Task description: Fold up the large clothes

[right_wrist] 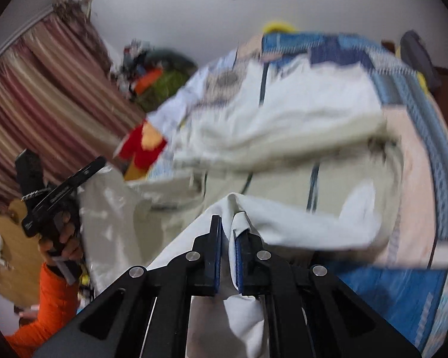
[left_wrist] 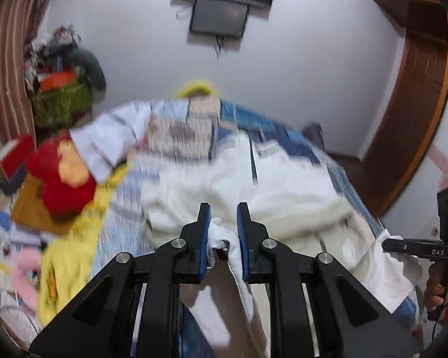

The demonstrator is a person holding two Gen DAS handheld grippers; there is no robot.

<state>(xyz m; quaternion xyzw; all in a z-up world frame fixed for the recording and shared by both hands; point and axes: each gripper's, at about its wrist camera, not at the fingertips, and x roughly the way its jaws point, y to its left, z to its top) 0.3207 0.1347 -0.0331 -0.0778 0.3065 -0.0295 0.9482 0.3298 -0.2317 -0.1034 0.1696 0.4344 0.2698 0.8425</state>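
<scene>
Both grippers clamp edges of a white garment over a patchwork bed.

From the left wrist, the left gripper (left_wrist: pixel 223 217) has its blue-padded jaws pinching a bunched fold of the white garment (left_wrist: pixel 283 185), which spreads across the blue patchwork quilt (left_wrist: pixel 128 191); a red plush toy (left_wrist: pixel 65 179) lies to the left, and a wooden door (left_wrist: pixel 415 95) stands at right. From the right wrist, the right gripper (right_wrist: pixel 231 226) holds a narrow grip on another edge of the garment (right_wrist: pixel 298 125), cloth hanging below its jaws; striped curtains (right_wrist: pixel 44 95) hang at left.
</scene>
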